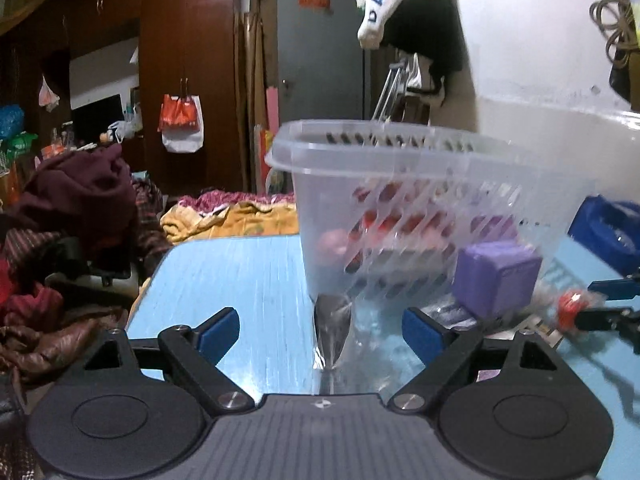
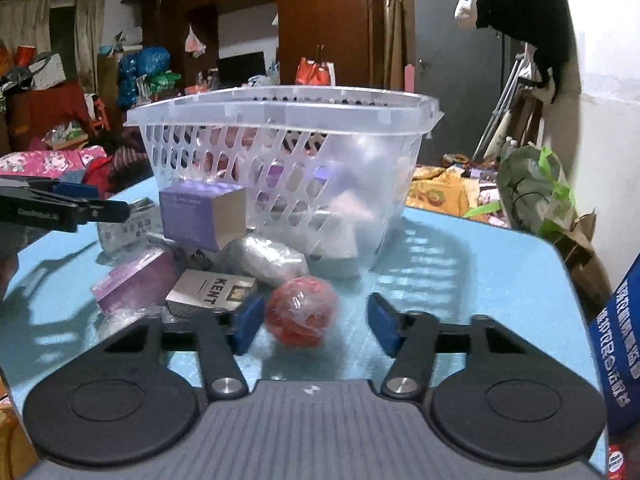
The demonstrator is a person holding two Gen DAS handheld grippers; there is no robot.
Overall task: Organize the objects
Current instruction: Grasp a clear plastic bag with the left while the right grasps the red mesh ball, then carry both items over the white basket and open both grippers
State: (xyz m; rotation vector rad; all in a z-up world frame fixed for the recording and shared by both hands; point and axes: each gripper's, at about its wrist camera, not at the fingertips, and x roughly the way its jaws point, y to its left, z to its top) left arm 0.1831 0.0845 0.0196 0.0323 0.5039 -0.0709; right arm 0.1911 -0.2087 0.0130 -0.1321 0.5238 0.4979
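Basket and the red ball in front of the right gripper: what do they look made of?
Basket: translucent, glossy moulded plastic by the look; slotted walls let the contents show through. Red ball: looks wrapped in clear film, judging by shiny crinkles over it; what lies underneath is unclear. It lies between the open right gripper's fingers, ungripped.

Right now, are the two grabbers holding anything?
Left gripper: open, holding nothing.
Right gripper: open around the red ball, not gripping.
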